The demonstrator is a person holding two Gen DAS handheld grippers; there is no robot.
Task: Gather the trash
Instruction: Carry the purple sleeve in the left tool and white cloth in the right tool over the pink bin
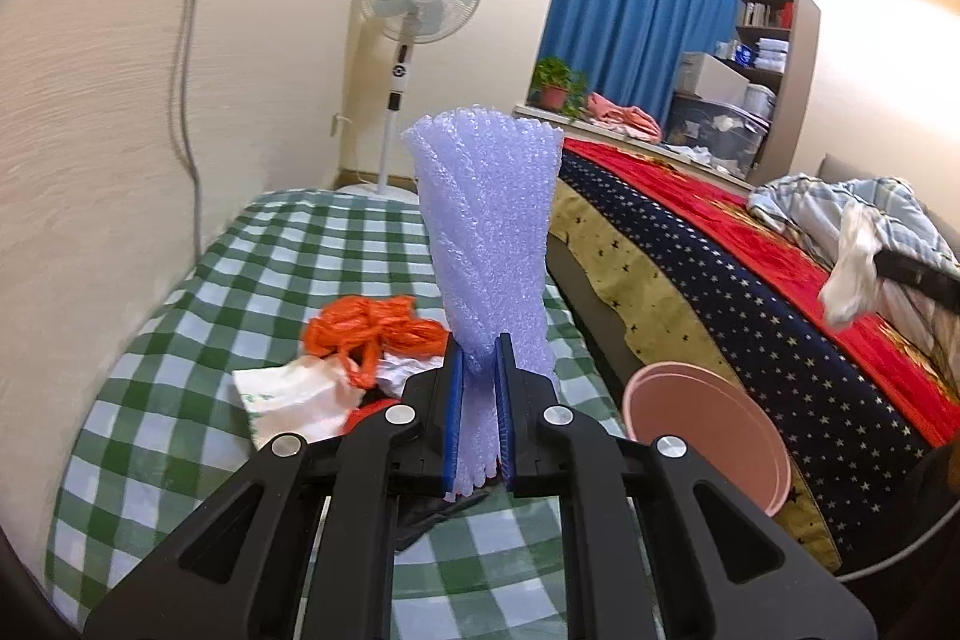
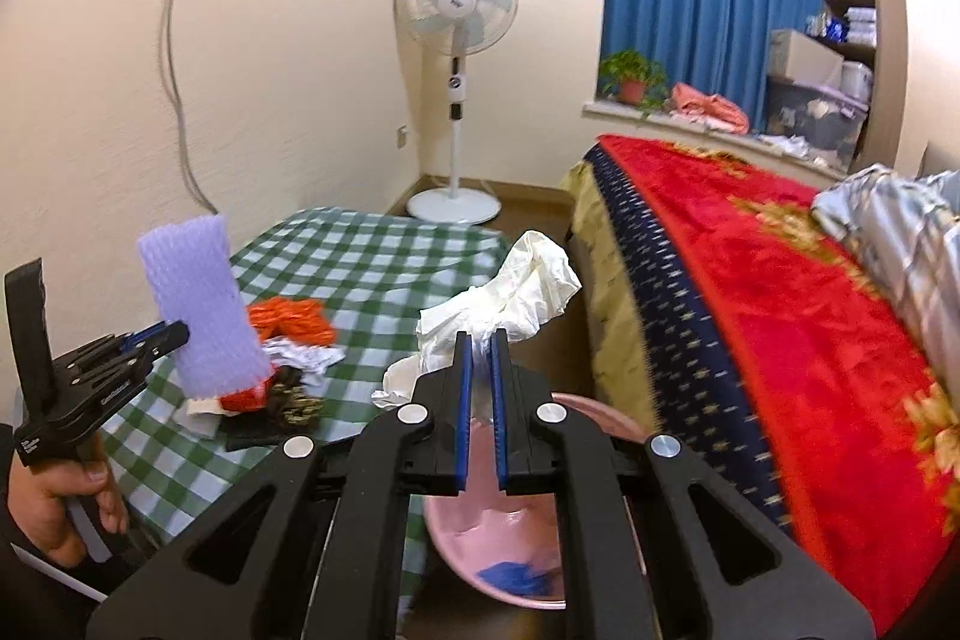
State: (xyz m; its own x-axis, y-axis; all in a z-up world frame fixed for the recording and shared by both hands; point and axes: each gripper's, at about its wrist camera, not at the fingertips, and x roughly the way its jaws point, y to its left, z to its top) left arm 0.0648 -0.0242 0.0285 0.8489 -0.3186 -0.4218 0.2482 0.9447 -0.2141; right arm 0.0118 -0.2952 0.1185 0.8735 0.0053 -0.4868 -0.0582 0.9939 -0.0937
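My left gripper (image 1: 478, 361) is shut on a pale purple foam net sleeve (image 1: 486, 220) and holds it upright above the checked table; the sleeve also shows in the right wrist view (image 2: 201, 304), with the left gripper (image 2: 174, 331) on it. My right gripper (image 2: 480, 346) is shut on a crumpled white tissue (image 2: 510, 292) and holds it above the pink bin (image 2: 474, 538), which has a blue scrap inside. The bin (image 1: 708, 430) stands between table and bed. An orange plastic bag (image 1: 375, 328), white wrappers (image 1: 294, 394) and dark scraps (image 2: 294, 400) lie on the table.
A green-checked tablecloth (image 1: 252, 268) covers the table by the left wall. A bed with a red blanket (image 2: 750, 292) fills the right. A standing fan (image 2: 456, 16) is in the far corner. A cable (image 2: 174, 58) hangs down the wall. A plant (image 2: 630, 76) sits on the windowsill.
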